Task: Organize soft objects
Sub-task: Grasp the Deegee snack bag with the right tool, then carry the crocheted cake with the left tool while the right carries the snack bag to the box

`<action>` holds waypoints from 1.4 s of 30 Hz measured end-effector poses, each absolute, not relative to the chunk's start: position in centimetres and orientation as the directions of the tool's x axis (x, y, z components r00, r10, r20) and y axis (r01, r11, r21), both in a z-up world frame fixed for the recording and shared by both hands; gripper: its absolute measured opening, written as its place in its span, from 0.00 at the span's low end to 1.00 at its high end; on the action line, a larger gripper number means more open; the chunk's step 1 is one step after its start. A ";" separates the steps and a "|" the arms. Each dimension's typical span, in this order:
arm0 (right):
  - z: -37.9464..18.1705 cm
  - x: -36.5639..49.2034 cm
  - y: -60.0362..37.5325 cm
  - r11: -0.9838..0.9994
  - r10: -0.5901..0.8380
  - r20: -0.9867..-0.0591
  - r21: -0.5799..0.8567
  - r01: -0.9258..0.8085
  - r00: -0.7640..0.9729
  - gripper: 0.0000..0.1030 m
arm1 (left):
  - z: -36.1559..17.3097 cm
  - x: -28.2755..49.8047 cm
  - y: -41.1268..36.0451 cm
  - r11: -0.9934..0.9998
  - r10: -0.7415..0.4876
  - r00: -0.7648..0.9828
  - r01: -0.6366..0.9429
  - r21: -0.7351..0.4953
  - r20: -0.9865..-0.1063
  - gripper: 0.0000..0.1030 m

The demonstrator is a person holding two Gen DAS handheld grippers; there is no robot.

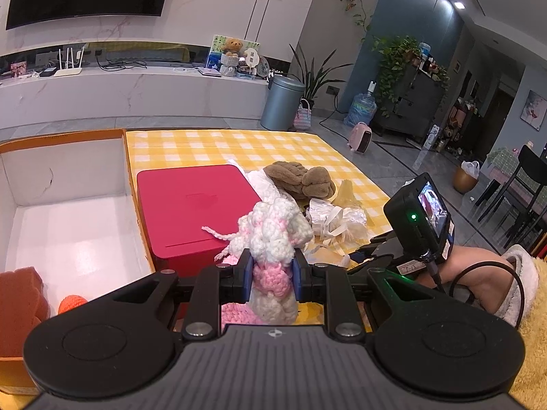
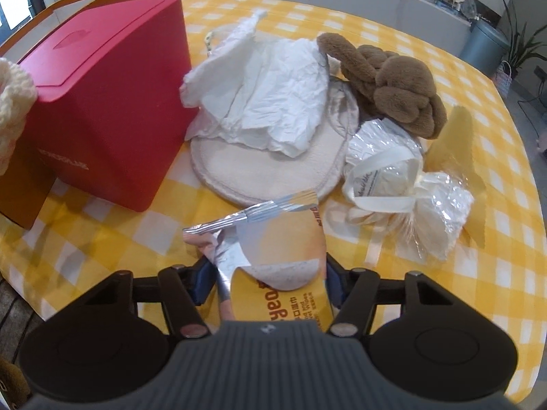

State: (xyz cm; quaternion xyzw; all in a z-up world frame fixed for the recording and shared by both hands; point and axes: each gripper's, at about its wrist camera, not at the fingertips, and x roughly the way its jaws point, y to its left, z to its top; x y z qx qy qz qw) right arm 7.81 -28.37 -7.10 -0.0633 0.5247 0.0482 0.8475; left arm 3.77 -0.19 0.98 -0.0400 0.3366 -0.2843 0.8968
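The left gripper (image 1: pixel 272 278) had its fingers (image 1: pixel 244 278) clamped on a pink-and-white crocheted piece (image 1: pixel 273 239), held up above the red box (image 1: pixel 191 205), beside the open white-lined carton (image 1: pixel 68 212). The right gripper (image 2: pixel 266 282) straddled a yellow wipes packet (image 2: pixel 277 266) lying on the checked bench (image 2: pixel 102 239); whether its pads were pressing the packet could not be told, as the packet covered most of them.

Assessment: the right fingers ought to close squarely across the packet body, not its crimped foil end, then lift straight up, clear of the round cream pad (image 2: pixel 266 171) just beyond. The crochet should go down into the carton beside the orange items (image 1: pixel 24 294).

Not verifiable: the packet's near end lay under the gripper body; the crochet's lower part was screened; the carton's near corner was cut off. The crumpled white tissue (image 2: pixel 266 95), brown plush knot (image 2: pixel 393 85) and ribboned cellophane bundle (image 2: pixel 403 177) overlapped, their edges unclear.
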 end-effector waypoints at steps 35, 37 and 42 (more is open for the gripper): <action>6.1 4.3 -24.3 0.845 0.458 -0.592 0.521 -0.118 0.664 0.55 | 6.2 0.5 9.6 0.905 -0.386 0.849 0.275 -0.324 -0.361 0.24; 7.6 4.6 -22.3 0.834 0.484 -0.573 0.530 -0.151 0.662 0.55 | 6.1 0.2 9.9 0.941 -0.291 0.884 0.196 -0.274 -0.365 0.24; 10.4 6.0 -16.6 0.848 0.498 -0.565 0.475 -0.234 0.658 0.55 | 5.5 0.1 12.3 0.948 -0.159 0.927 0.047 -0.313 -0.341 0.24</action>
